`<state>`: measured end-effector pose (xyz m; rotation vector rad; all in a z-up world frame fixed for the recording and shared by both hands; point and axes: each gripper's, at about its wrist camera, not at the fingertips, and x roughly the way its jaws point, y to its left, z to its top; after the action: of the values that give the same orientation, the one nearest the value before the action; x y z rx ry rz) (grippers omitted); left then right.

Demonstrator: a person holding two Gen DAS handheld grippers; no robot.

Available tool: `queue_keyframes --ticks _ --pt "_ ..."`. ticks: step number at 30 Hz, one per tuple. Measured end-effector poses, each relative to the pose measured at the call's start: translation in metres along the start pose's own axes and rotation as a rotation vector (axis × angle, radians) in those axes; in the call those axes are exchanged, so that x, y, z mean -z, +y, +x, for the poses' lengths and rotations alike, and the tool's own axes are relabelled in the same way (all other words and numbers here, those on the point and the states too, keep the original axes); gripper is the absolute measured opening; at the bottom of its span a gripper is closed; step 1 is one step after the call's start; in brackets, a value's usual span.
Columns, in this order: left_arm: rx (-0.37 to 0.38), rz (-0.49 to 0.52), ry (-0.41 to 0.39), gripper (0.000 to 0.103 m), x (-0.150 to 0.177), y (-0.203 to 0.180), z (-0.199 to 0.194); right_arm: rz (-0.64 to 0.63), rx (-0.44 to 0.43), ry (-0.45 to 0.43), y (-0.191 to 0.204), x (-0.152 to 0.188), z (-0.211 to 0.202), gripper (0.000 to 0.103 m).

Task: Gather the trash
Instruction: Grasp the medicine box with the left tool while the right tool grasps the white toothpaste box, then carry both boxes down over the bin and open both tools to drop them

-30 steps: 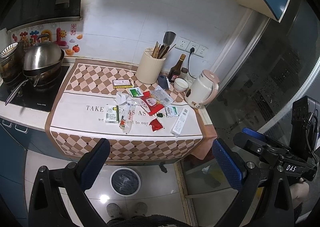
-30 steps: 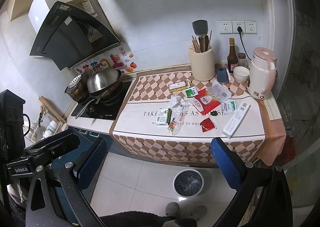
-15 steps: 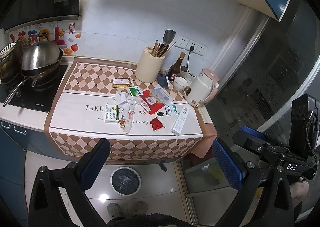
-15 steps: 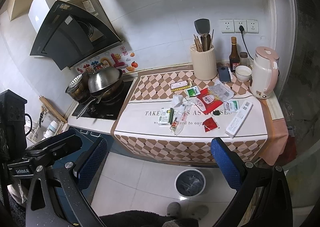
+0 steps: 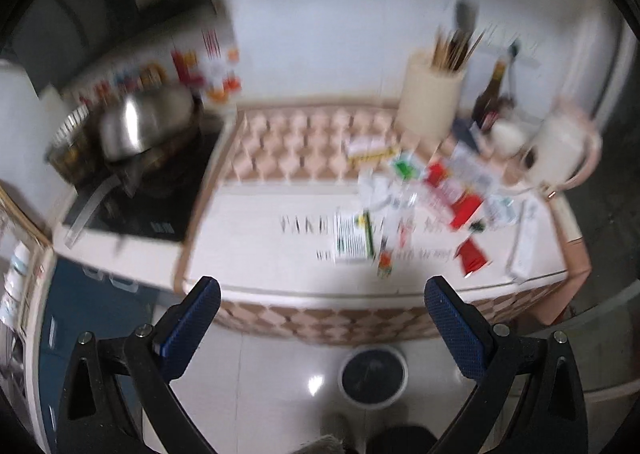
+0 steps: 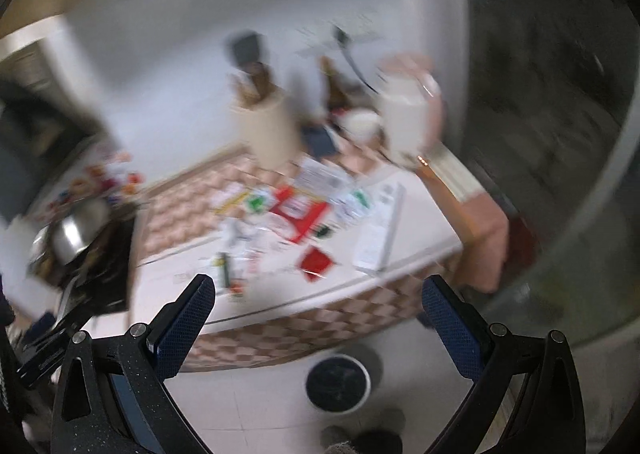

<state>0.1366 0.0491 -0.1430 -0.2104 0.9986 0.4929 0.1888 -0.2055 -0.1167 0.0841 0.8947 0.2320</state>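
Left gripper (image 5: 322, 304): black frame with blue ribbed pads at the bottom of the left wrist frame, jaws spread wide with nothing between them, held in the air in front of the counter edge.
Right gripper (image 6: 318, 304): same black and blue build at the bottom of the right wrist frame, jaws likewise wide apart and empty, tilted so the counter runs diagonally.
Picture quality: both views are motion-blurred; small print and fine outlines cannot be read.
Steel wok (image 5: 144, 125): shiny metal, on the black cooktop (image 5: 148, 213) at centre left of the left wrist frame.
Checkered counter cloth (image 5: 304, 149): pink-and-white diamond border with a plain white middle band, covering the counter across the centre.
Scattered trash: a litter of wrappers and packets on the white band, right of centre.
White-and-green packet (image 5: 352, 234): flat, lying nearest the left end of the litter.
Large red wrapper (image 5: 456, 193): in the middle of the litter, touching neighbouring clear wrappers.
Small red sachet (image 5: 474, 256): near the front edge of the cloth, just beside the long white box (image 5: 526, 242).
Cream utensil holder (image 5: 432, 97): round, upright, against the wall in the upper right, sticks and a spatula poking out.
White electric kettle (image 5: 560, 149): pink trim, at the far right end of the counter.
Round bin (image 5: 372, 376): dark-lined with a white rim, on the pale tiled floor below the counter edge, lower centre in both frames.
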Motion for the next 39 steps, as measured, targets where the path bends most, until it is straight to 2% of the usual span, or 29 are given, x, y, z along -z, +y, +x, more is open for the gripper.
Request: queue_keyframes --ticks 4,7,9,13,17,19,20,21,23,24,25,29,33,37,39 --pt "-0.005 -0.021 0.154 0.103 -0.009 -0.009 0.081 0.083 0.076 0.121 -0.039 -0.016 0.084 0.103" --pt "-0.062 -0.027 0.241 0.103 -0.018 -0.01 0.135 0.108 0.114 0.19 -0.063 -0.031 0.148 0.103" --pt "-0.091 -0.073 0.304 0.103 -0.025 -0.005 0.169 0.108 0.144 0.242 -0.074 -0.042 0.195 0.103" --pt "-0.045 -0.194 0.425 0.103 -0.039 -0.002 0.231 0.118 0.154 0.366 -0.086 -0.055 0.286 0.103" --pt "-0.026 -0.204 0.505 0.103 -0.048 -0.013 0.282 0.123 0.154 0.446 -0.085 -0.054 0.34 0.103" --pt "-0.03 -0.19 0.531 0.098 -0.049 -0.018 0.299 0.127 0.147 0.477 -0.086 -0.051 0.359 0.1" --pt "-0.039 -0.176 0.538 0.088 -0.048 -0.02 0.306 0.123 0.143 0.487 -0.084 -0.05 0.368 0.098" --pt "-0.046 -0.168 0.543 0.072 -0.047 -0.021 0.309 0.116 0.141 0.494 -0.082 -0.05 0.374 0.093" --pt "-0.027 -0.187 0.526 0.065 -0.046 -0.017 0.308 0.089 0.16 0.505 -0.079 -0.048 0.384 0.078" --pt "-0.039 -0.182 0.513 0.065 -0.046 -0.015 0.307 0.072 0.171 0.516 -0.078 -0.046 0.389 0.065" --pt "-0.06 -0.174 0.498 0.065 -0.045 -0.013 0.305 0.058 0.188 0.524 -0.077 -0.045 0.392 0.056" --pt "-0.101 -0.131 0.45 0.065 -0.04 -0.007 0.288 0.034 0.172 0.453 -0.073 -0.049 0.38 0.053" --pt "-0.12 -0.079 0.368 0.065 -0.034 -0.001 0.247 -0.006 0.15 0.382 -0.063 -0.051 0.349 0.051" --pt "-0.093 -0.048 0.289 0.064 -0.022 0.001 0.201 -0.009 0.116 0.317 -0.054 -0.042 0.307 0.05" --pt "-0.067 -0.034 0.248 0.064 -0.005 0.001 0.179 -0.013 0.101 0.288 -0.045 -0.03 0.285 0.05"
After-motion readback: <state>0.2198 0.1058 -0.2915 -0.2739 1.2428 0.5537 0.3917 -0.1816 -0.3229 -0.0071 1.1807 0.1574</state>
